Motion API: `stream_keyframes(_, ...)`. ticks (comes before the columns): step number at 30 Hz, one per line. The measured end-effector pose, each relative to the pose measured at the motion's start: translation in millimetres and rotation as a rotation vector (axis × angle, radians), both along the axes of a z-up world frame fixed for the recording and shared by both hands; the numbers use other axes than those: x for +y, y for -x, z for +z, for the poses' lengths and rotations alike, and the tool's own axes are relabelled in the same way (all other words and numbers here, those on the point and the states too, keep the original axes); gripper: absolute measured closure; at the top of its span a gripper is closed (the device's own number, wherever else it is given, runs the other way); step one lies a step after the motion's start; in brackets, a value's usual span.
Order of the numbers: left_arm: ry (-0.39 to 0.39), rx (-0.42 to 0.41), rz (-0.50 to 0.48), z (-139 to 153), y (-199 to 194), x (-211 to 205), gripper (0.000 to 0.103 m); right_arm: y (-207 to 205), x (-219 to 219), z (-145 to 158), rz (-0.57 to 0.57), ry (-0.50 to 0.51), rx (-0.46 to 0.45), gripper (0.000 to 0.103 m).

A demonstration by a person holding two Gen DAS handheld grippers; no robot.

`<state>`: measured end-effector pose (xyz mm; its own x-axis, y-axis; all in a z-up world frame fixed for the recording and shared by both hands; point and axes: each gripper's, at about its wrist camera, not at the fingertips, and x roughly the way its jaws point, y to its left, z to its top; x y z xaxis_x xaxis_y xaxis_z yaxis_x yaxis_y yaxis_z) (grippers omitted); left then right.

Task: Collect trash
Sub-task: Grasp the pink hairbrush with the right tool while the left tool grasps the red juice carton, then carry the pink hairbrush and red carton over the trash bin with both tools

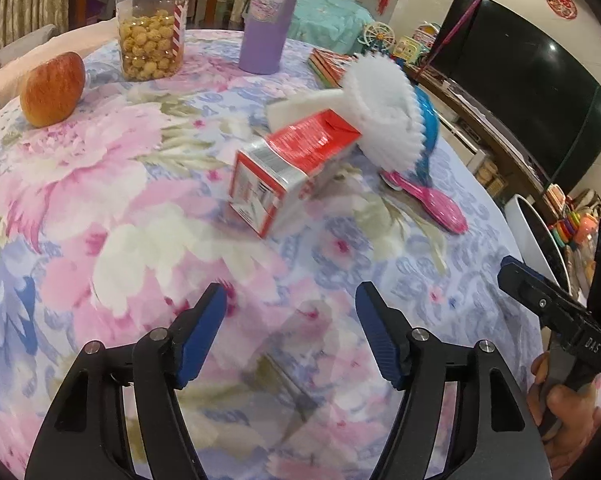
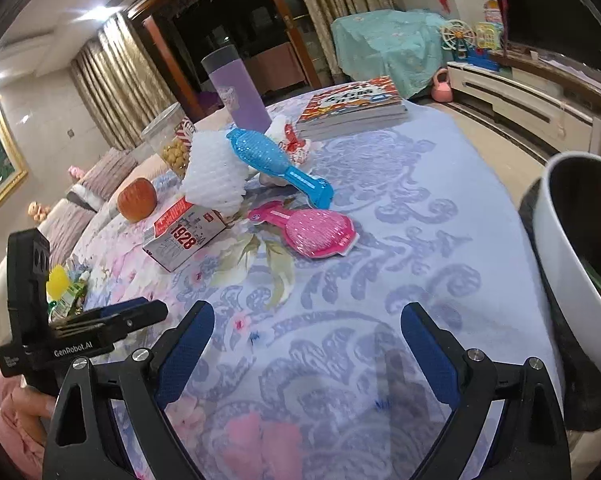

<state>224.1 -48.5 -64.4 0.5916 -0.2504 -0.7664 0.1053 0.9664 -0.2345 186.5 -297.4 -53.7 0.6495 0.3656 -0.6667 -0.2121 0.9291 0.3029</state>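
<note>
While both grippers hover over the floral cloth (image 1: 100,208), the left gripper (image 1: 290,304) and right gripper (image 2: 306,324) stand open with nothing between their fingers. Ahead of the left one lies the carton (image 1: 284,168), touching the foam net (image 1: 380,108). Right of the right gripper stands the bin (image 2: 568,264).
</note>
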Motion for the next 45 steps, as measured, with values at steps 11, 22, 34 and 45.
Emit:
stream_keyframes(11, -0.094, -0.08, -0.006, 9, -36, 4, 0.034, -44, 28, -4, 0.074, 0.119, -0.02, 0.008)
stream_keyframes(22, -0.11, -0.078, -0.088, 4, -45, -11, 0.069, -75, 36, -17, 0.093, 0.179, 0.061, 0.046)
stream_keyframes(34, 0.025, -0.052, -0.079, 8, 16, -10, 0.07, -21, 18, -11, 0.066, 0.08, 0.056, 0.055)
stream_keyframes(45, 0.057, -0.045, -0.192, 12, 45, -53, 0.07, 28, -23, -3, -0.052, 0.03, 0.042, 0.055)
